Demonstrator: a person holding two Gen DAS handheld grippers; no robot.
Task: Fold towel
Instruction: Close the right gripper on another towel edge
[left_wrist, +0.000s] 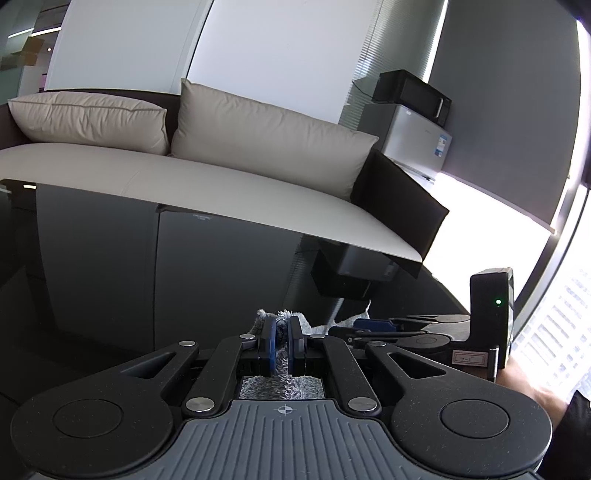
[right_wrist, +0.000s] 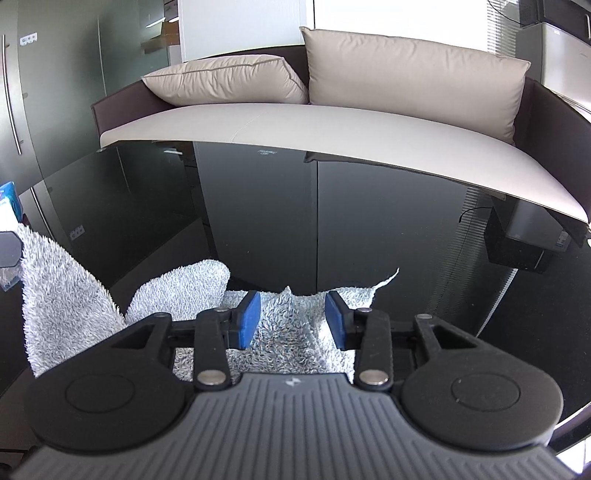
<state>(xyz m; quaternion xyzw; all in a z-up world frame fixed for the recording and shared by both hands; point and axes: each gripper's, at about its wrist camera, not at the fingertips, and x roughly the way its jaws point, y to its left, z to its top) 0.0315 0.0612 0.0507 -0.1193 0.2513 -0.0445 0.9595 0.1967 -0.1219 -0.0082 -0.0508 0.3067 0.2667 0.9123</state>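
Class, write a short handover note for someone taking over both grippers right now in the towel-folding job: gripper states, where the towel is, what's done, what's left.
Left gripper: shut on the towel, pinching a bunched edge between its blue pads.
Right gripper: open, jaws apart over the towel, holding nothing.
Towel: crumpled on the black glass table, one part raised at the left of the right wrist view; no neat fold yet.
Left: grip a second edge with the right gripper, spread the towel flat, then fold it.
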